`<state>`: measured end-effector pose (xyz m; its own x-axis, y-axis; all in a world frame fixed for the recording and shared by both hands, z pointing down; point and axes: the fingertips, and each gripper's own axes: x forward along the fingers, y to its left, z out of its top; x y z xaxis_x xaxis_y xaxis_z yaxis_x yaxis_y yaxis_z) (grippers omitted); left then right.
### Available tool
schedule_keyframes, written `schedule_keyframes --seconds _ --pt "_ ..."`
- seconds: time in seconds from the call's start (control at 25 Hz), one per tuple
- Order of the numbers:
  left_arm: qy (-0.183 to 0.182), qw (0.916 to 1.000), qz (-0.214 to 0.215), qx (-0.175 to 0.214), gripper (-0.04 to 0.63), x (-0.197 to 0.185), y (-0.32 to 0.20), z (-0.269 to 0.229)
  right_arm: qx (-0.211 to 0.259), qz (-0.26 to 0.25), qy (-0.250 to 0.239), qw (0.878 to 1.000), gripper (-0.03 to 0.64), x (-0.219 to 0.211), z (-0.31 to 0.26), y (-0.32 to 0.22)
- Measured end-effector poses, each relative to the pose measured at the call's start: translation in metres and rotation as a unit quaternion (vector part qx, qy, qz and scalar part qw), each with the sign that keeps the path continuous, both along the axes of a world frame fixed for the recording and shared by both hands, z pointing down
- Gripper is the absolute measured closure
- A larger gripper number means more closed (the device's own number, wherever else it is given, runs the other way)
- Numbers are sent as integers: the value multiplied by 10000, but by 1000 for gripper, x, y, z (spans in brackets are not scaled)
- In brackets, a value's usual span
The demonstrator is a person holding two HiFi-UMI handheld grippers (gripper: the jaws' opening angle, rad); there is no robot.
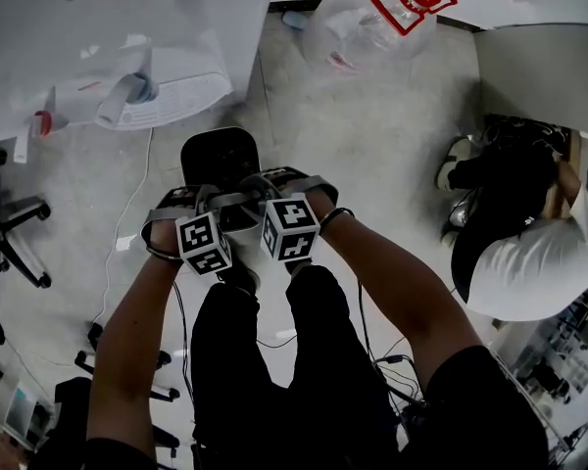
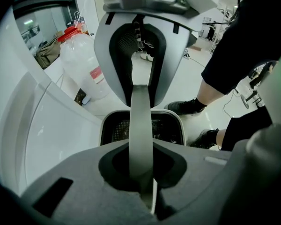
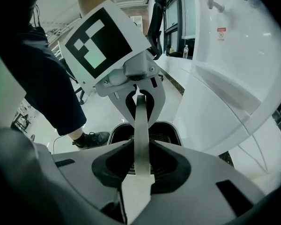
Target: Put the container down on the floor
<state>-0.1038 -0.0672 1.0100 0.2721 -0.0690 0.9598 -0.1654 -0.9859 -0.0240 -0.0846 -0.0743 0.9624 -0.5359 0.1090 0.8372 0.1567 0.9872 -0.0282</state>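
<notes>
Left hand-held gripper (image 2: 141,179) & right hand-held gripper (image 3: 136,172) both clamp container (image 1: 220,160) handle (image 2: 140,121); looks mid-carry, next lower it level to floor (image 1: 372,135).

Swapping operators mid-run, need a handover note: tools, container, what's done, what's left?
Grip: left tool shut on the handle; right tool shut on the same handle from the opposite side.
Where: the black container hangs under both tools, over the floor just ahead of the person's feet. Whether its base already touches down cannot be told.
Done: container held by its handle.
Left: lower it until it rests on the floor, open both tools, back off.
</notes>
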Motion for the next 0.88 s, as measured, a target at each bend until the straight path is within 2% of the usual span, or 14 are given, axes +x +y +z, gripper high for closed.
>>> schedule_keyframes --seconds 0.36,0.56,0.88 --pt "78 9997 -137 200 571 8 -2 -4 -122 141 98 9998 526 18 6 0" --pt "64 9984 -494 257 471 -5 -2 -13 -103 129 158 9997 526 19 5 5" --pt "3 9950 -970 226 440 -28 -2 -25 -174 316 301 9989 497 19 2 3"
